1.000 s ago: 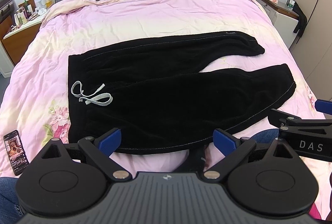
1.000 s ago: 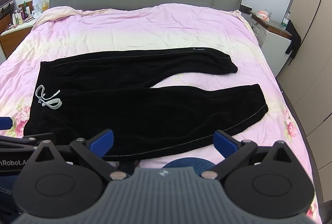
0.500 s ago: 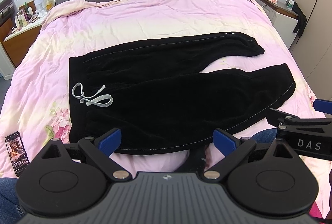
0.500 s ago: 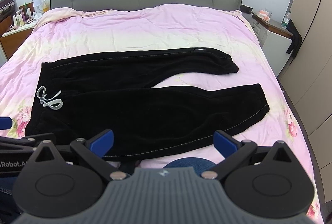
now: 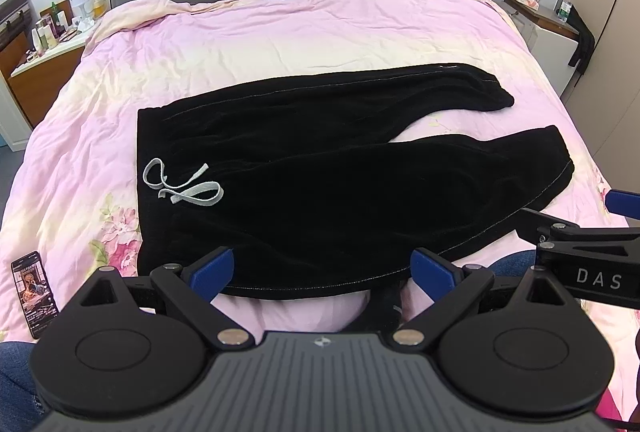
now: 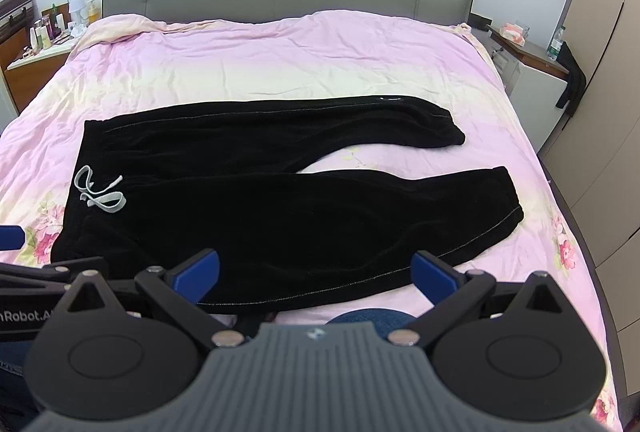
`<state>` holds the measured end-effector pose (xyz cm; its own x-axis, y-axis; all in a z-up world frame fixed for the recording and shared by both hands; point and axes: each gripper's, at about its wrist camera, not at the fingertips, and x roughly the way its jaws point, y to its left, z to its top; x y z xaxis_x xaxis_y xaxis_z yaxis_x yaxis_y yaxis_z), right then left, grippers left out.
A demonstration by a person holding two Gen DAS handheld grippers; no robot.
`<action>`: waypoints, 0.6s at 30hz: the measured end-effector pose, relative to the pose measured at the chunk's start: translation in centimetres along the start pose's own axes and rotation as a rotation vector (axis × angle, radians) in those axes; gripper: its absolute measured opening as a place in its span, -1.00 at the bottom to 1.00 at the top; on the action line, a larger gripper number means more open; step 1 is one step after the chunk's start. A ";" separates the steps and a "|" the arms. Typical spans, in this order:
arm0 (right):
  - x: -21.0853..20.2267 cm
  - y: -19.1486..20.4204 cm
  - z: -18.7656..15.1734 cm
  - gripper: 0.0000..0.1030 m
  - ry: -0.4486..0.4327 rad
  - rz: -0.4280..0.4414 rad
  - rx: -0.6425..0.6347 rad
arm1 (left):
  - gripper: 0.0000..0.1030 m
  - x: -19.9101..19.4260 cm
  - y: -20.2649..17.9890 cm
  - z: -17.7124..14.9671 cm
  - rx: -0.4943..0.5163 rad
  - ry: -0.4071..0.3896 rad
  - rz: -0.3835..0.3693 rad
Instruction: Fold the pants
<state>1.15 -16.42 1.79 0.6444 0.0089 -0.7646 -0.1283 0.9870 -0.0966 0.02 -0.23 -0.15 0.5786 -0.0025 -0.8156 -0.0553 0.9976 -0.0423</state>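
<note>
Plainly, the black pants [image 5: 320, 168] lie spread flat on the pink floral bed [image 5: 280, 32], waistband toward the bed's left edge and both legs reaching toward its right edge. The far leg runs straight; the near leg lies apart from it at the cuffs, with a wedge of sheet showing between them. A pale grey drawstring [image 5: 182, 184] curls on the waistband. The left claw [image 5: 322, 270] hovers at the bed's near edge, just over the pants' near hem, its blue fingers [image 5: 212, 270] spread wide and holding nothing. The right claw [image 6: 316, 270] hovers beside it, likewise wide and empty. A phone [image 5: 34, 292] lies on the bed near its near-left corner, apart from the pants.
</note>
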 end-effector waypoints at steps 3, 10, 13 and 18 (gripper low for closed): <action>0.0 0.0 0.0 0.90 -0.002 -0.001 -0.001 | 1.00 0.2 -0.2 0.0 0.010 -0.006 0.007; 0.8 -0.1 0.5 0.90 -0.109 -0.023 -0.128 | 1.00 1.0 0.5 0.5 0.043 -0.080 -0.065; 1.7 -0.4 0.4 0.90 -0.165 -0.050 -0.242 | 1.00 2.4 1.1 0.7 0.066 -0.077 -0.061; 4.7 -2.1 0.1 0.90 -0.184 -0.051 -0.370 | 1.00 4.9 2.7 1.0 0.082 -0.063 -0.020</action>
<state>4.54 -18.39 -1.52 0.7765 0.0233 -0.6297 -0.3333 0.8633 -0.3791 3.50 2.53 -3.73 0.6287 -0.0205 -0.7773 0.0219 0.9997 -0.0087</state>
